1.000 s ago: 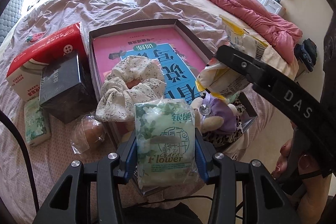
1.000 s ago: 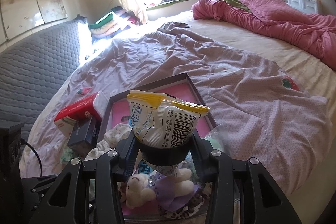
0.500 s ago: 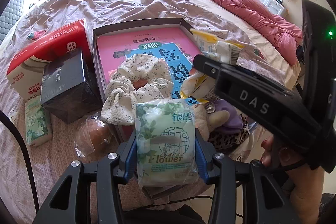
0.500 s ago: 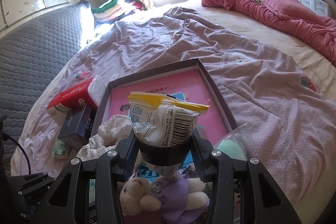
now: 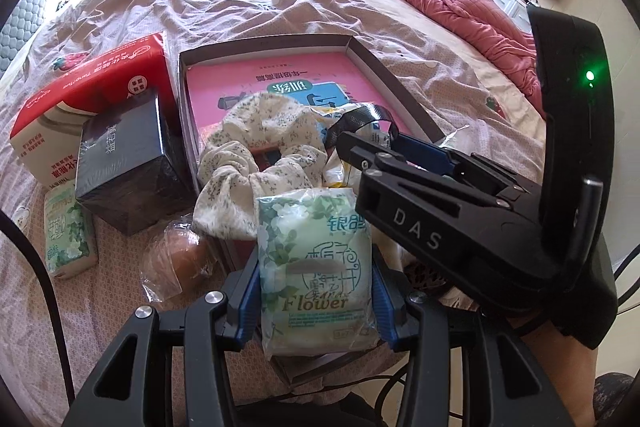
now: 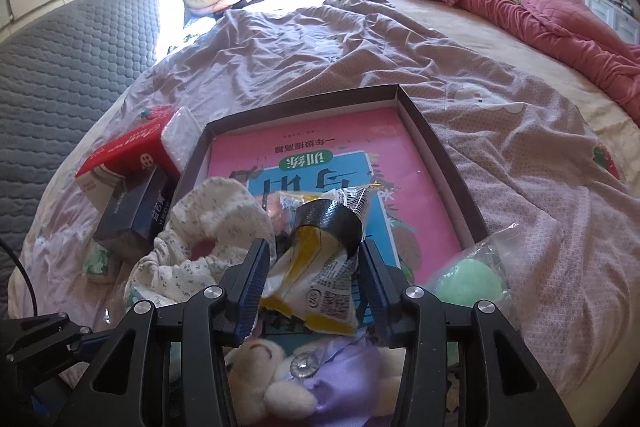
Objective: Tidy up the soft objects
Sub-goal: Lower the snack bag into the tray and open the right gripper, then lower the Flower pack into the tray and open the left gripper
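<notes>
My left gripper [image 5: 316, 291] is shut on a green "Flower" tissue pack [image 5: 316, 267] and holds it over the near edge of the dark shallow box [image 5: 384, 67]. My right gripper [image 6: 314, 283] is open over the box [image 6: 432, 139]; a yellow-and-white snack bag with a black band [image 6: 320, 259] lies tipped over between its fingers. It also shows in the left wrist view [image 5: 352, 131], beside the right gripper [image 5: 380, 151]. A floral scrunchie [image 5: 260, 155] lies in the box on a pink book [image 6: 320, 155]. A plush bear in purple [image 6: 304, 375] lies at the box's near end.
Left of the box lie a red tissue box [image 5: 92, 87], a black box [image 5: 128, 163], a second green tissue pack [image 5: 68, 231] and a bagged brown ball [image 5: 184, 259]. A bagged green ball [image 6: 468, 279] lies right of the box. A pink quilt [image 6: 540, 7] lies at the far right.
My right gripper moved down into the box and opened. The snack bag was let go and tipped over onto the book. The left gripper still holds the tissue pack.
</notes>
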`<state>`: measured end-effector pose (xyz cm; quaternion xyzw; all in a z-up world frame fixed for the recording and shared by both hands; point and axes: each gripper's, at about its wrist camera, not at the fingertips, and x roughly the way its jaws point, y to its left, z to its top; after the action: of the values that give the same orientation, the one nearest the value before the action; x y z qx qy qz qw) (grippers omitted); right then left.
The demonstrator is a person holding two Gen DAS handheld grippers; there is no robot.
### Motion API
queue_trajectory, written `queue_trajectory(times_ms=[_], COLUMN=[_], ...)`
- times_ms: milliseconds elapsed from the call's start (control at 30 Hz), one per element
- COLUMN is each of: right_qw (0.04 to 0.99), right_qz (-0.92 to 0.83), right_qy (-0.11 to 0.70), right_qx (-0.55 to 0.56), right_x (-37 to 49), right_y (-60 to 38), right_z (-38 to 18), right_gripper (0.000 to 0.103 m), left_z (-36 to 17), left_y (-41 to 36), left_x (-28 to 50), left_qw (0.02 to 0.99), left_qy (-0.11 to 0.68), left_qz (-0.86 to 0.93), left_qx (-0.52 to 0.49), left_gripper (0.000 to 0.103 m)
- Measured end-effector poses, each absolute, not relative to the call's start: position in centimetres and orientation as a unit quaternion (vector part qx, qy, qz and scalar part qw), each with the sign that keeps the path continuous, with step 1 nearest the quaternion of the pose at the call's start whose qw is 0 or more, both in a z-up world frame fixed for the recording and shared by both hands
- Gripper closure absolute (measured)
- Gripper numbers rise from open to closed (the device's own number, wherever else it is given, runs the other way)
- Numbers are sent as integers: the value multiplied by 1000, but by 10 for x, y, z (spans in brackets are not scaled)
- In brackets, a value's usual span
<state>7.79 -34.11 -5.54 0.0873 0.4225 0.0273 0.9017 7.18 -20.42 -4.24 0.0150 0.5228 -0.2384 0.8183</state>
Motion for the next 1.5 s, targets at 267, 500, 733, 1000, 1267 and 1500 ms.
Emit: queue_trajectory(times_ms=[267, 500, 733, 1000, 1267, 1500], right_qw=[900, 905, 906, 910, 911, 913], right_qz=[22, 10, 0, -12, -23, -30], right_qy=[424, 412, 411, 397, 390, 388], right_qx=[96, 106, 100, 120, 128, 124], right_x=[77, 73, 69, 58, 47, 40], right_y=[-346, -353, -355, -366, -374, -375], right_z=[-59, -54, -50, -41, -36, -33], right_gripper=[54, 54, 49, 44, 43, 38], left_z=[-42, -43, -43, -44, -44, -37], left_y=[-205, -207, -210, -213, -212, -216], left_x=[74, 75, 74, 75, 75, 70], left_qw=[817, 817, 818, 817, 814, 820], left_qy=[526, 528, 527, 529, 535, 522], left_qz=[-237, -232, -230, -227, -224, -228], left_qx=[14, 18, 31, 39, 40, 54], left_gripper=[55, 55, 54, 53, 51, 46])
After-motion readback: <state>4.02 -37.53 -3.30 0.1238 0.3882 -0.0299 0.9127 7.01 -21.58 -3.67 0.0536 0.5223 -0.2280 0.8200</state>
